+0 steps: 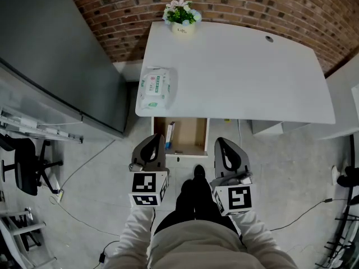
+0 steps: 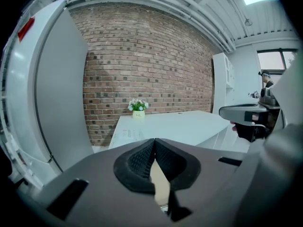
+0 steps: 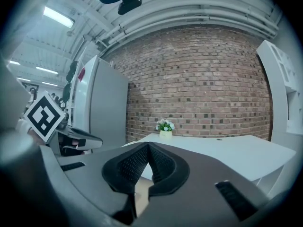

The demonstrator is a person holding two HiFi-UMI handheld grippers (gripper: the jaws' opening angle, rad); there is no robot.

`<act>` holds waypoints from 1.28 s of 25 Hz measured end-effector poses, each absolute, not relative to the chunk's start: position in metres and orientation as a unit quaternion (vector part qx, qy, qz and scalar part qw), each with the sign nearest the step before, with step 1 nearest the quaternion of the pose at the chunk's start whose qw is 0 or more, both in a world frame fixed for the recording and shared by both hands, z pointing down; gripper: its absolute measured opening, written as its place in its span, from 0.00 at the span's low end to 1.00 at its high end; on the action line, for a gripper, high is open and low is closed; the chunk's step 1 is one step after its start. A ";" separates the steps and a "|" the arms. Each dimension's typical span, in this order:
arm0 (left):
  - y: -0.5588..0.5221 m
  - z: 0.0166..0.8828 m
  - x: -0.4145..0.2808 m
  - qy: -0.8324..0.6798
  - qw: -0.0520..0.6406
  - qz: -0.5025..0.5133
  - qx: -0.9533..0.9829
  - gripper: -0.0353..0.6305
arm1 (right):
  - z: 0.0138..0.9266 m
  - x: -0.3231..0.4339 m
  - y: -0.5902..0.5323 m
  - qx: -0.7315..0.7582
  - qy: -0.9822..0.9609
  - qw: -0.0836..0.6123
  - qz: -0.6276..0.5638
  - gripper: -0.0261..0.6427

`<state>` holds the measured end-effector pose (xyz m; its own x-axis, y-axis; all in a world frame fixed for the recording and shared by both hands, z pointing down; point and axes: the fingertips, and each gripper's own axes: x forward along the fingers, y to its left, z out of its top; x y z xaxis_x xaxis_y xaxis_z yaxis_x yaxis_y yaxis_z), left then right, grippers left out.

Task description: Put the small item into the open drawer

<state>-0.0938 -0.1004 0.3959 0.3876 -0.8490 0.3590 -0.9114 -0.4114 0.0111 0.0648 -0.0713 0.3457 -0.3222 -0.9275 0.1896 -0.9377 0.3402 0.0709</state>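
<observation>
We see a small blue-and-white item (image 1: 170,134) standing against the left wall of the open wooden drawer (image 1: 192,133), just ahead of our left hand-held gripper (image 1: 153,141). Beyond the drawer, a white bench (image 1: 241,72) carries a wipes pack (image 1: 155,88) and a flower pot (image 1: 182,18), backed by a brick wall (image 1: 252,4). We hold the left hand-held gripper and the right hand-held gripper (image 1: 225,145) with jaws together, both empty.

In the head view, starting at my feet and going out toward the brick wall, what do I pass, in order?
Shoe → open drawer → pack of wipes at the near left of the white desk → potted flowers at the desk's far edge → brick wall.
</observation>
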 end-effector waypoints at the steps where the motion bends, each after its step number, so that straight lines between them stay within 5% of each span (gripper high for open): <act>1: -0.098 0.394 -0.094 -0.531 0.103 0.147 0.828 0.08 | 0.345 0.065 -0.071 0.574 -0.812 0.097 0.025 0.08; 32: -0.074 0.366 -0.098 -0.524 0.087 0.091 0.843 0.08 | 0.340 0.070 -0.048 0.561 -0.821 0.098 0.041 0.08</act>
<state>-0.0982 -0.0739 0.3665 0.4347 -0.8669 0.2440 -0.8984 -0.4361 0.0513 0.0703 -0.0475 0.3398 -0.3508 -0.9135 0.2059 -0.9294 0.3666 0.0430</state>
